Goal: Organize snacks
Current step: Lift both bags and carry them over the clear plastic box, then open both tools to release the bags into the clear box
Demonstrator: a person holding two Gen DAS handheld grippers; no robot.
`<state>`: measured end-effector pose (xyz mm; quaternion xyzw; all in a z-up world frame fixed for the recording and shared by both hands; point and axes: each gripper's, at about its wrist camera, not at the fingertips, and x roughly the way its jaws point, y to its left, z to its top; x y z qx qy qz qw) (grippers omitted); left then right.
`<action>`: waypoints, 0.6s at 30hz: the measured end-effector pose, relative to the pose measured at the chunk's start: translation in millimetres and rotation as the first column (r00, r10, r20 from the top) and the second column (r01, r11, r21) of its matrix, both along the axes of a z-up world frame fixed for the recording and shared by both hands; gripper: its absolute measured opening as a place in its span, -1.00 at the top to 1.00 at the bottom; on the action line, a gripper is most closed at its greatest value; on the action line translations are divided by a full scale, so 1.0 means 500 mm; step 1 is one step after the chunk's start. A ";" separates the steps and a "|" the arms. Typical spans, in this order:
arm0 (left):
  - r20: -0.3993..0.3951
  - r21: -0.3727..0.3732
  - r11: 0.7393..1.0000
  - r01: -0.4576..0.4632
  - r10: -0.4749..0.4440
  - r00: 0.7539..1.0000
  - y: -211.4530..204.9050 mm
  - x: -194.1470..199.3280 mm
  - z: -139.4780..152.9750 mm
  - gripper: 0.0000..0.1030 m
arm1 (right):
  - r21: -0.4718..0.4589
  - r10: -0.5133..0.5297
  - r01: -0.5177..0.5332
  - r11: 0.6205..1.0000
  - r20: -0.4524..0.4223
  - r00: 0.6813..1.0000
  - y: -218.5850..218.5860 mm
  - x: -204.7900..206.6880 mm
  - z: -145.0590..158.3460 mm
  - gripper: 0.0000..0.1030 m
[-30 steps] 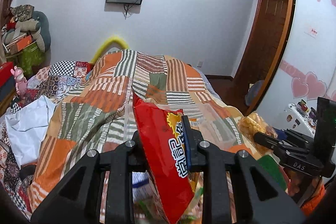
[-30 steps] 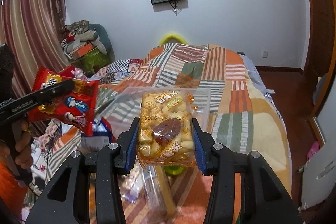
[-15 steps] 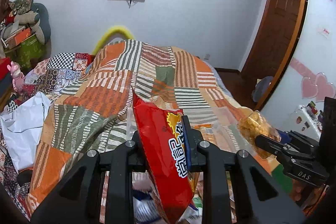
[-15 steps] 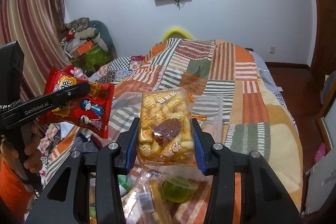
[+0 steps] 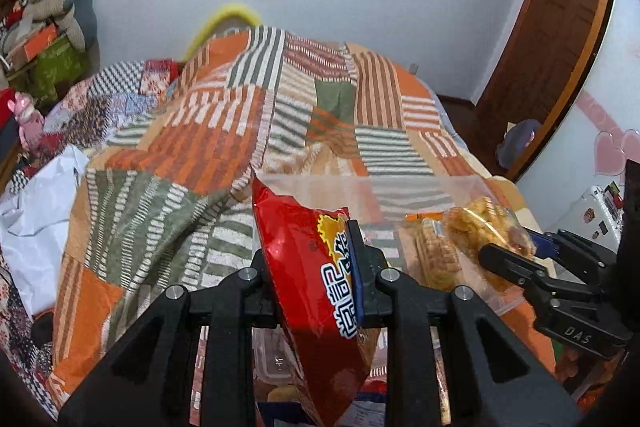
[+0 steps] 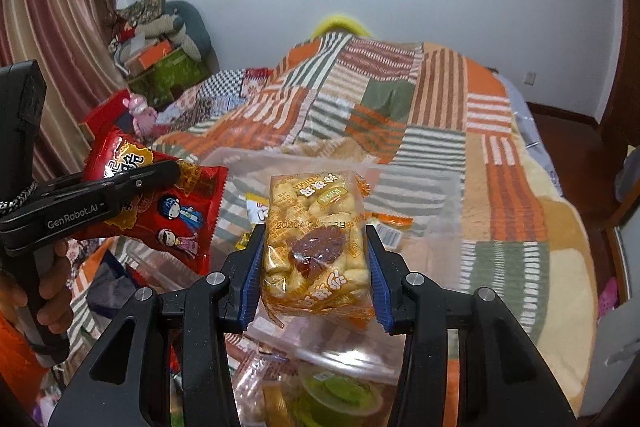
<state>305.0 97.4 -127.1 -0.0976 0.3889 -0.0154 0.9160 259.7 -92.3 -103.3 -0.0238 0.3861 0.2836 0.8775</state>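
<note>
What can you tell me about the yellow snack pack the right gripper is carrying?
The yellow snack pack is a clear plastic bag with orange-yellow print, filled with pale puffed pieces; a dark reddish-brown picture or piece shows at its front. It stands upright, clamped on both sides between the blue-padded jaws of the right gripper, held in the air above a clear plastic bin on the patchwork blanket. Only the pads touch it. The left wrist view shows it edge-on.

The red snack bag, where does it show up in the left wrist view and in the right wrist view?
Left wrist view: the red snack bag sits bottom centre, clamped edge-on in the left tool.
Right wrist view: it appears at left, face-on with cartoon figures, in the same tool.
Shared landmark: the patchwork striped quilt lies behind it in both views.
</note>
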 end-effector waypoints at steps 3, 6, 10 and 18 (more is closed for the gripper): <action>-0.024 -0.004 1.000 0.010 -0.010 1.000 -0.001 0.007 -0.014 0.53 | -0.023 0.013 -0.013 1.000 -0.021 1.000 0.013 0.011 -0.015 0.18; -0.036 0.007 1.000 0.016 -0.016 0.999 -0.006 0.010 -0.024 0.53 | -0.035 0.023 -0.024 0.999 -0.039 0.999 0.022 0.017 -0.028 0.18; -0.057 0.006 1.000 0.014 -0.014 0.998 -0.010 0.011 -0.029 0.41 | -0.043 0.024 -0.026 0.999 -0.058 0.998 0.026 0.021 -0.038 0.14; -0.013 -0.007 1.000 -0.019 0.019 1.000 0.003 -0.022 0.011 -0.21 | -0.052 0.024 -0.025 0.998 -0.015 1.000 0.015 -0.005 -0.008 0.14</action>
